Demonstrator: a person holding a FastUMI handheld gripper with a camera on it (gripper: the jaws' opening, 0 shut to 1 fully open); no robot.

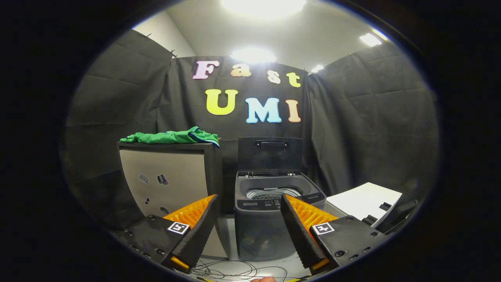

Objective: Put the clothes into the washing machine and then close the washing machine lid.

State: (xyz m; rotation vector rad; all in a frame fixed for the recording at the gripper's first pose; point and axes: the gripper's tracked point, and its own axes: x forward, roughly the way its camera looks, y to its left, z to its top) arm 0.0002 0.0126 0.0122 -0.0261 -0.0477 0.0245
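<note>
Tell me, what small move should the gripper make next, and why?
Probably lift the open, empty gripper up and left toward the green garment, which lies on top of the cabinet. The washing machine already has its lid raised, so only the garment needs fetching.

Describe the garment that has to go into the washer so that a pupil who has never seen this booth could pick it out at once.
Start at the dark washing machine, whose lid stands open, beyond the open gripper. Beside it stands a taller cabinet with a pale front. The green garment lies crumpled on the cabinet's top, the only bright cloth among grey and black things.
</note>
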